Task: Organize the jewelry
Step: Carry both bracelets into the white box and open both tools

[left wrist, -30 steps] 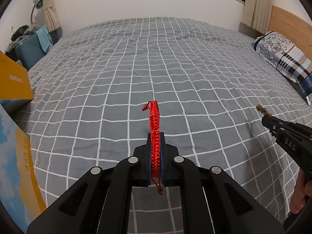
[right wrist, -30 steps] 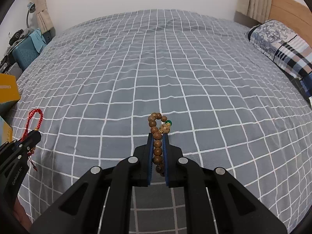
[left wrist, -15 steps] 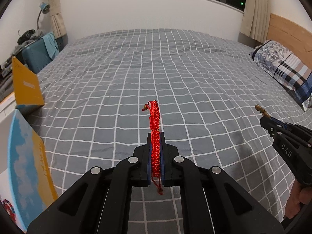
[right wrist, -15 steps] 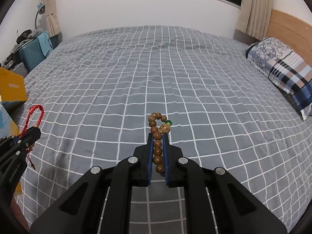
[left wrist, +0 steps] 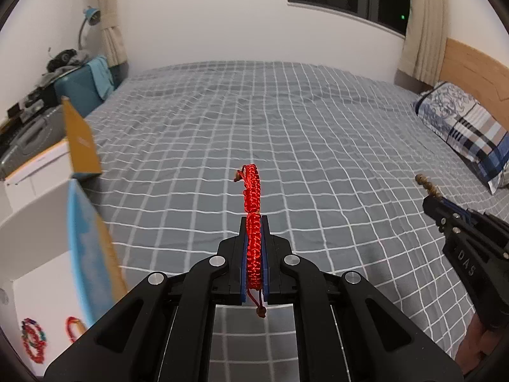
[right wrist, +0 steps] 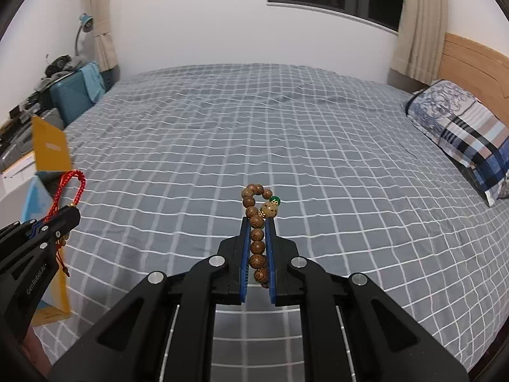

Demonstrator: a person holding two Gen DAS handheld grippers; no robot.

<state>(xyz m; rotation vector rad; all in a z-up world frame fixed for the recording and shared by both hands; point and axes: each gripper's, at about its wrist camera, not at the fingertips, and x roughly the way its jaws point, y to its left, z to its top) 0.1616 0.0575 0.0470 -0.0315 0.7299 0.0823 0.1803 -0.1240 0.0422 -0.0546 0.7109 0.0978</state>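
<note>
My left gripper [left wrist: 254,222] is shut on a red braided cord bracelet [left wrist: 253,197], held edge-on above the bed; it also shows at the left of the right wrist view [right wrist: 68,187]. My right gripper [right wrist: 257,222] is shut on a wooden bead bracelet [right wrist: 257,219] with a green bead; it shows at the right of the left wrist view [left wrist: 428,187]. An open white box [left wrist: 35,222] with a blue and yellow lid [left wrist: 89,254] stands at the left; beaded bracelets [left wrist: 33,340] lie inside it.
The grey checked bedspread [left wrist: 286,127] fills the view. A patterned pillow [left wrist: 467,130] and wooden headboard [left wrist: 470,67] are at the right. A yellow box flap [left wrist: 81,140] stands up at the left, with a teal suitcase [left wrist: 82,89] and clutter behind.
Both grippers have risen and tilted up with their bracelets still held. The open white box and the bracelets inside have come into the left wrist view.
</note>
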